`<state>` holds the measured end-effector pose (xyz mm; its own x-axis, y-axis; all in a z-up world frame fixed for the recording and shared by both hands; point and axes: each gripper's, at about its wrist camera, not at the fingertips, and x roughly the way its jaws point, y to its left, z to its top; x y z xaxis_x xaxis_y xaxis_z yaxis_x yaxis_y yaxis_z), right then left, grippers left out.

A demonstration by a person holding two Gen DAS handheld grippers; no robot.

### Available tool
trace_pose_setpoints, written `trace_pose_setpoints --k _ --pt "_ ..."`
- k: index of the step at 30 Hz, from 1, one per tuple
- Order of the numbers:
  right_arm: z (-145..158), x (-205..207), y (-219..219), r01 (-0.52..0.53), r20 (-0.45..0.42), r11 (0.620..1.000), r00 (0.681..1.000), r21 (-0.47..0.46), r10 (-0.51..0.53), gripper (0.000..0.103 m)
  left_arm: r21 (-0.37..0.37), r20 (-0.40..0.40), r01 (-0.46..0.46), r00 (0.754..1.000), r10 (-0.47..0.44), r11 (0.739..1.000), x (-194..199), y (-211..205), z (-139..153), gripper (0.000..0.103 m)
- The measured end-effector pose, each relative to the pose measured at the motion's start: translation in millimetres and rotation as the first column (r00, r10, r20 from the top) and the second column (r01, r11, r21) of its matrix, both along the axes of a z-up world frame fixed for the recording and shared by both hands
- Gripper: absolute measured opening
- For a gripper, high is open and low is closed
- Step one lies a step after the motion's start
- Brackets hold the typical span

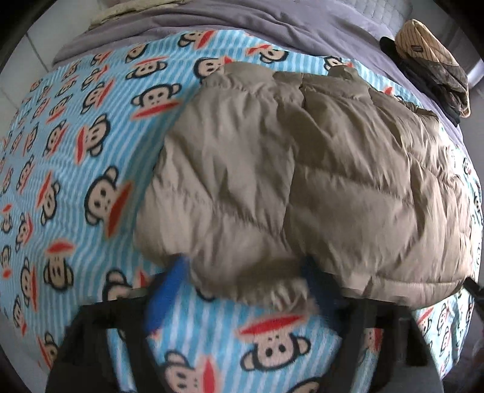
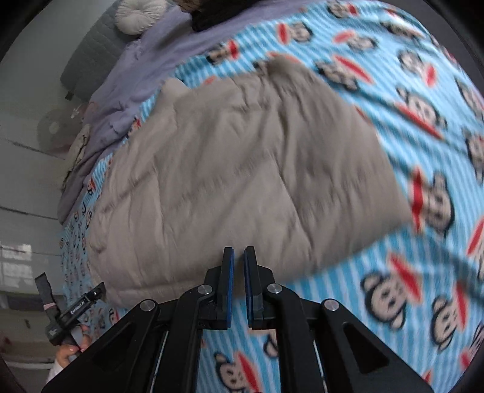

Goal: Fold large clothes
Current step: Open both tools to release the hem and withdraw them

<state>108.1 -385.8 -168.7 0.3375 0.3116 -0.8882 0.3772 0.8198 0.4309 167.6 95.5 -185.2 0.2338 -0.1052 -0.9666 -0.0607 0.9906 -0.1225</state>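
Subject garment: a tan quilted puffer jacket, lying flat in a folded, roughly rectangular bundle on a blue striped monkey-print blanket. The blanket covers the near part of a bed; a grey-purple sheet shows beyond it on the far side.

Left gripper: seen from its own wrist view, it points forward and down at the near edge of the jacket. The blue-padded fingers stand wide apart, one on each side of a fur-trimmed lobe of the jacket that bulges between them. The frame is blurred here, so contact between pads and fabric cannot be confirmed. In the right wrist view the same tool appears at the far left, at the bed's edge, with the person's hand wrapped around its handle.

Right gripper: angled down over the blanket, tips reaching the near hem of the jacket. Its fingers are drawn close together with only a narrow slit between the blue pads, and nothing is seen held in that slit. Whether the tips touch the hem cannot be told.

Other items: a small pile of folded clothes, striped and dark, on the far right of the sheet; a round white cushion at the far left.
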Motion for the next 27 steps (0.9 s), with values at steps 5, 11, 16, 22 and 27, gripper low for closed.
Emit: trace_pose_setpoints --k 5,11,16,22,27 --pt "-11 -20 1 0.024 -0.048 1.000 0.999 0.010 -0.023 0.007 -0.003 -0.028 0.009 1.000 -0.009 1.000 -14 -4 0 0.090" --pt "-17 -34 2 0.037 -0.079 0.999 0.996 0.024 -0.035 0.007 0.005 -0.040 0.015 0.999 -0.014 1.000 -29 -9 2 0.103" --pt "-26 -43 4 0.046 -0.092 0.994 0.995 0.098 -0.037 0.070 0.003 -0.053 0.033 0.998 -0.033 0.999 -39 -15 4 0.103" --pt "-31 -50 4 0.093 -0.097 0.981 0.992 0.169 -0.078 0.079 -0.038 -0.078 0.007 0.997 -0.010 0.999 -44 -10 -4 0.103" --pt "-39 -66 -10 0.146 -0.073 0.964 0.989 0.224 -0.133 0.092 -0.104 -0.088 -0.079 0.994 0.069 0.991 -45 6 -13 0.103"
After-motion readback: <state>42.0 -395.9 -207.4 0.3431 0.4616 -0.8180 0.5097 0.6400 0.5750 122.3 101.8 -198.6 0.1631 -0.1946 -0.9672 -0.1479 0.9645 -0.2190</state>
